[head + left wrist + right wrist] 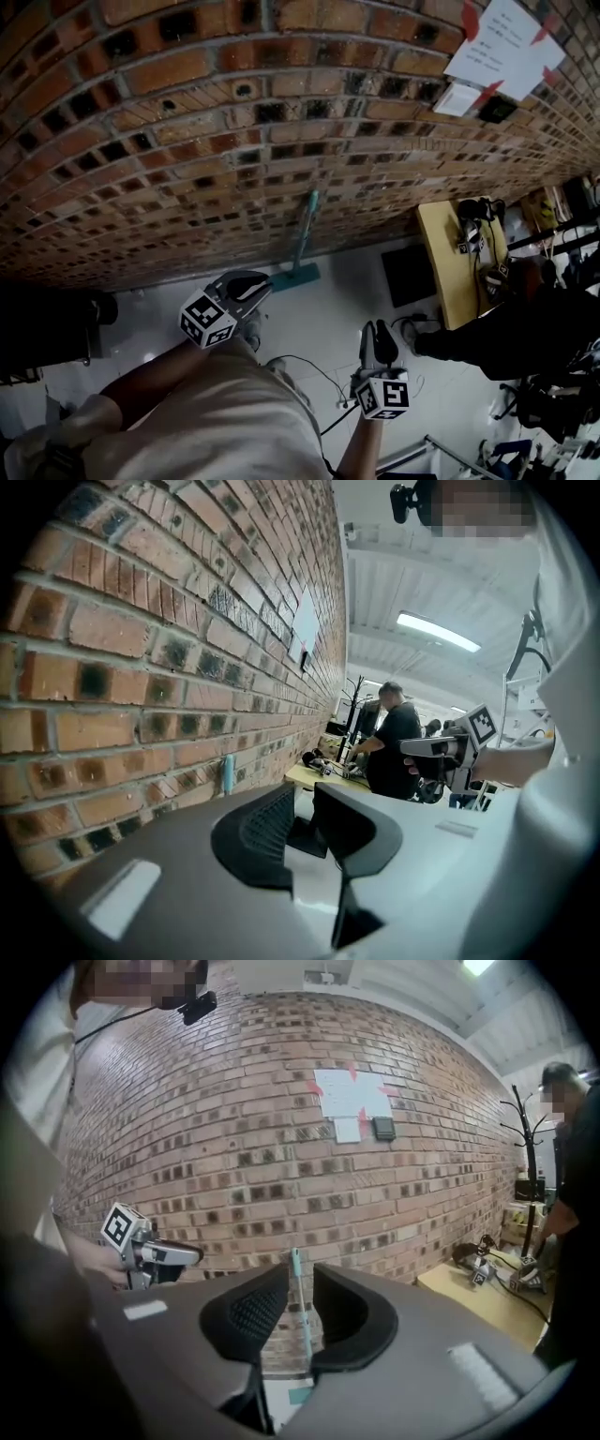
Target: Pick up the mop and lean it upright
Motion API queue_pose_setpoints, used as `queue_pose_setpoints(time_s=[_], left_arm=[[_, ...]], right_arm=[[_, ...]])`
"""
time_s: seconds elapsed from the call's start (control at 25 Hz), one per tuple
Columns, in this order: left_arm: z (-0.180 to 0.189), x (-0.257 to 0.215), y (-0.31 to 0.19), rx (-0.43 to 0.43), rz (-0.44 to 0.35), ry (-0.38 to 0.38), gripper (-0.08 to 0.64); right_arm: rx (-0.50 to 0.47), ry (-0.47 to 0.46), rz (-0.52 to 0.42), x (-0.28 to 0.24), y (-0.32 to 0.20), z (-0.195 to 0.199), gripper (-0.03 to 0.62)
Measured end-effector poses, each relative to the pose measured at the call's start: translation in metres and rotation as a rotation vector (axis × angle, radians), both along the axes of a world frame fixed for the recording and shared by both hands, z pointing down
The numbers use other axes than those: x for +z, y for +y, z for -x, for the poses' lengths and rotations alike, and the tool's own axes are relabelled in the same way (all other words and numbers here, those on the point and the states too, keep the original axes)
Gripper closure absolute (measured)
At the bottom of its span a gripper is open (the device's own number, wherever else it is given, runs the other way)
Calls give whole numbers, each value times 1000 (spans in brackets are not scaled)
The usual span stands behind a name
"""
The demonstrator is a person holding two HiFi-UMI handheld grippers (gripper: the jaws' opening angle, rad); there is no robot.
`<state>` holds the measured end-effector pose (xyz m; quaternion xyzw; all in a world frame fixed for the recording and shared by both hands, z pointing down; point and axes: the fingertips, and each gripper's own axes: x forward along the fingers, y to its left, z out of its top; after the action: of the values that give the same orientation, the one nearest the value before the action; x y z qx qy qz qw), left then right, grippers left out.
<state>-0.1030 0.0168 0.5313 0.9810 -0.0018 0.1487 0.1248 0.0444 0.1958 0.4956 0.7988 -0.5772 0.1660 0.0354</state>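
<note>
Left gripper point(255, 281) and right gripper point(380, 334) are held empty, jaws narrowly parted, short of brick wall point(187, 141); mop point(302, 239) is leaned upright against it.

Teal mop point(303, 239), red-brown brick wall point(187, 141), white floor point(337, 309)

The brick wall point(187, 141) is rough and matt — the pale floor point(328, 319) below it is glossy. Against the wall, the mop point(306, 225) has a smooth teal handle. White sheets point(506, 42) on the wall are matt paper; the right gripper point(300, 1288) is matt grey plastic.
</note>
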Motion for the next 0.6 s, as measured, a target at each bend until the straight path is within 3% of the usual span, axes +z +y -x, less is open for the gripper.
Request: queue_pose_setpoints(time_s=[0.4,0.6], left_arm=[[-27,4,-42,81,-13,26,474],[-30,-8,-50,103,75,74,476]], right_arm=[[43,17,4,2,-46,-11,515],[39,16,8,7,-67,-10,515]])
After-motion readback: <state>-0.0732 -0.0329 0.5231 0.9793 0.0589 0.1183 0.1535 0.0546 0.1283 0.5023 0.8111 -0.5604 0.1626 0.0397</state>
